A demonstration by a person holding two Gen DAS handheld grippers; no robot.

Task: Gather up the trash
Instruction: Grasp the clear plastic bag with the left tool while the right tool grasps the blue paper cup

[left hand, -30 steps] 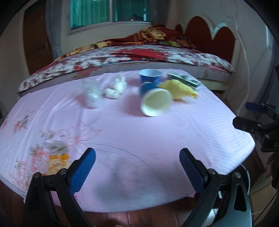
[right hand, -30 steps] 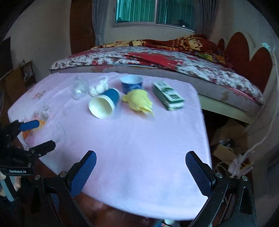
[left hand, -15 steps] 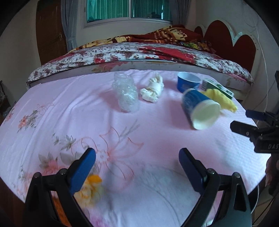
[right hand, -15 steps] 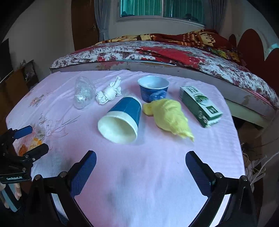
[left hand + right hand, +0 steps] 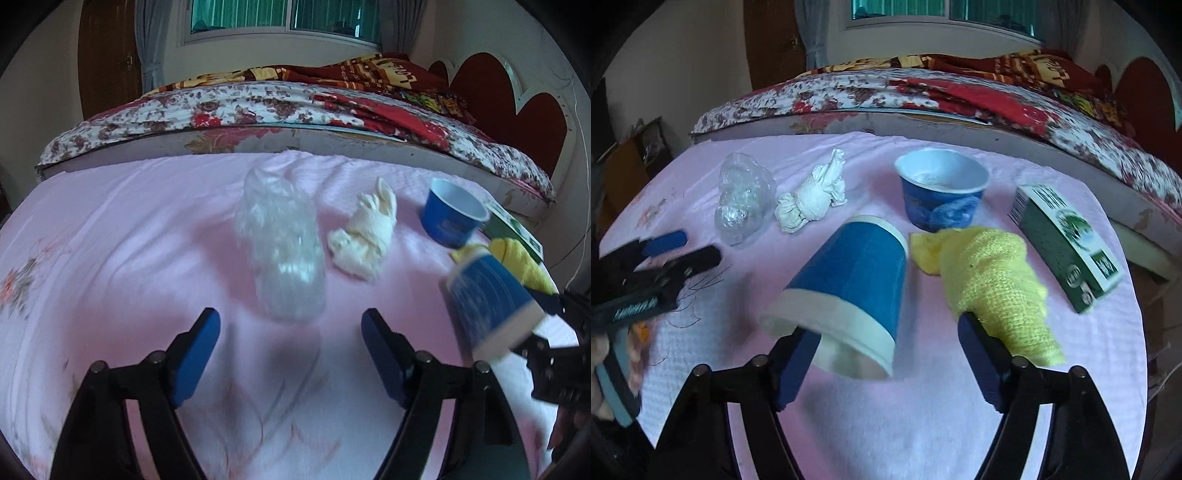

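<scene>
Both grippers approach with jaws apart: the left gripper (image 5: 290, 341) faces the plastic bag (image 5: 282, 254), the right gripper (image 5: 886, 354) the tipped cup (image 5: 846, 291) beside it, needing closure next.

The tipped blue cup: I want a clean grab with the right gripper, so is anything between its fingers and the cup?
Nothing visible does. The right gripper is open with the tipped blue cup lying mouth-first right at its fingers. The yellow cloth sits beside the cup, near the other finger.
</scene>
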